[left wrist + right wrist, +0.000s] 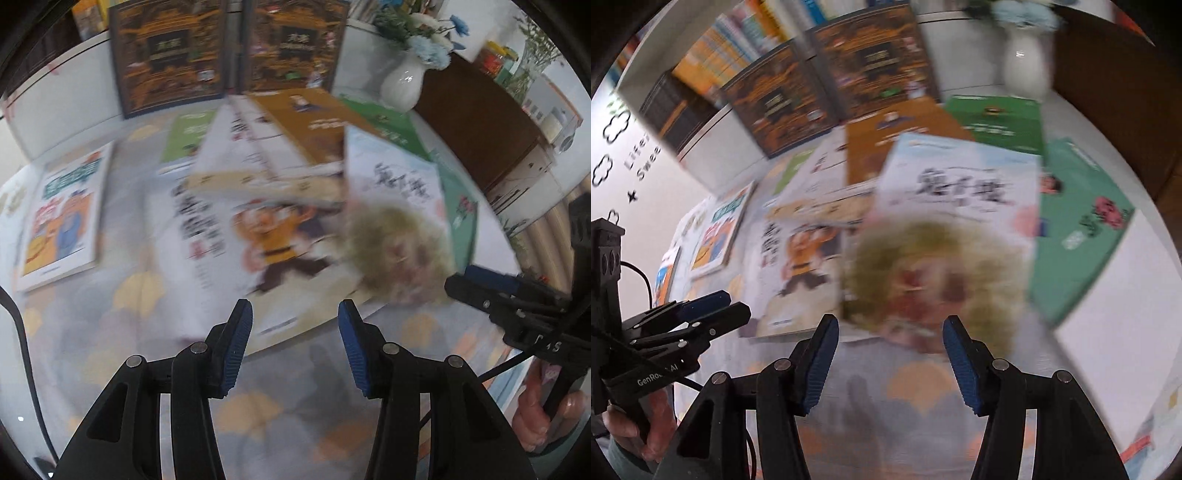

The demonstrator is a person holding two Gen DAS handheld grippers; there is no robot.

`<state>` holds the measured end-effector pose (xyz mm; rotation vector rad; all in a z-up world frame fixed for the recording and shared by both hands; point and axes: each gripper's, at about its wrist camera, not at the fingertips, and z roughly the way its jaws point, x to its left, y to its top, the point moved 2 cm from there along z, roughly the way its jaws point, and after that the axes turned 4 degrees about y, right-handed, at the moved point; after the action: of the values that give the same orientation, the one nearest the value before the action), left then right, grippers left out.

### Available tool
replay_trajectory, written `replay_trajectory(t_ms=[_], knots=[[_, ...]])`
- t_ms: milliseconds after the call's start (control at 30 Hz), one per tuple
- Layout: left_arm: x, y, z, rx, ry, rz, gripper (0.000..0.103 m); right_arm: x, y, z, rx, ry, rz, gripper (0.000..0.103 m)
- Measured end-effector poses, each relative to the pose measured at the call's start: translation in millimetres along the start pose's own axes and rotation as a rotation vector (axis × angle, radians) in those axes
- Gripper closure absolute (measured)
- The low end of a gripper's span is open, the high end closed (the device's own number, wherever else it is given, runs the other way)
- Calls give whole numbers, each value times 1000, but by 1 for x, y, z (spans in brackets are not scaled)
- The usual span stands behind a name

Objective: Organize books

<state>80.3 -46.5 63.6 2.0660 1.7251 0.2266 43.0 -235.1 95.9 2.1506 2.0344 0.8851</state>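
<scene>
Several picture books lie spread and overlapping on the patterned tablecloth (147, 332). A white book with an orange running figure (236, 236) lies ahead of my left gripper (295, 325), which is open and empty just above the table. A pale book with a bushy green-yellow tree (945, 229) lies ahead of my right gripper (890, 339), open and empty. The tree book also shows in the left wrist view (399, 206). A brown book (306, 122) and green books (1078, 229) lie behind. Both views are motion-blurred.
Two dark books (166, 55) stand upright against the white back wall. A white vase of blue flowers (402, 81) stands at the back right beside a brown cabinet (480, 122). A separate book (62, 218) lies at the left. A bookshelf (713, 74) is behind.
</scene>
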Motion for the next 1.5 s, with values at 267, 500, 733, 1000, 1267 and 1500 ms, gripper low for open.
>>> replay_trajectory(t_ms=[267, 500, 733, 1000, 1267, 1500], knots=[[-46, 34, 48, 37, -97, -12, 57, -66, 25, 3, -8, -19, 62, 47], [-54, 50, 85, 62, -28, -23, 63, -104, 55, 24, -4, -1, 143, 57], [-61, 48, 101, 106, -46, -40, 62, -103, 59, 46, 35, 19, 103, 59], [-60, 27, 83, 115, -217, -115, 62, -124, 58, 45, 62, 100, 129, 59], [-58, -31, 35, 40, -342, -279, 68, -110, 46, 47, 131, 194, 136, 58], [-15, -81, 52, 110, -264, -444, 79, -75, 8, 51, 208, 177, -13, 57]])
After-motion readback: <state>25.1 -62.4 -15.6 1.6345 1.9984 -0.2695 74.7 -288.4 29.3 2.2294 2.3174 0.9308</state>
